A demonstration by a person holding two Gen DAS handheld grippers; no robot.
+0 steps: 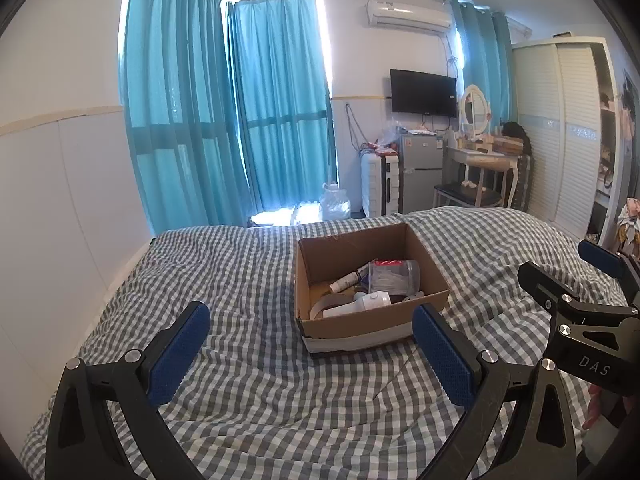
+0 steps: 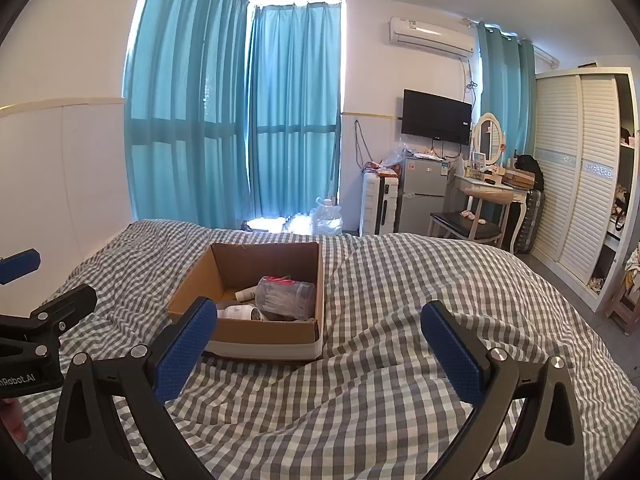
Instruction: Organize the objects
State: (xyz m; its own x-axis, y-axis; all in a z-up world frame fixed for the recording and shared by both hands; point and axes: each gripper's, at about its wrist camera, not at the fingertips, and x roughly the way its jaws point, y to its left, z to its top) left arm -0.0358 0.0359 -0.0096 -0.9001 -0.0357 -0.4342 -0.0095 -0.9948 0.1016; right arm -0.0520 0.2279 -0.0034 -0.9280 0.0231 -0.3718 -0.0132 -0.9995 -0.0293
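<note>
Left wrist: box on checked bedspread

We see a bedroom with white walls. Long turquoise curtains cover the tall windows, and daylight comes through them onto the floor. On the far wall hang an air conditioner and a black television. Below stand a small grey fridge, a white dressing desk with an oval mirror, and a white wardrobe. The bed has a grey checked cover.
</note>
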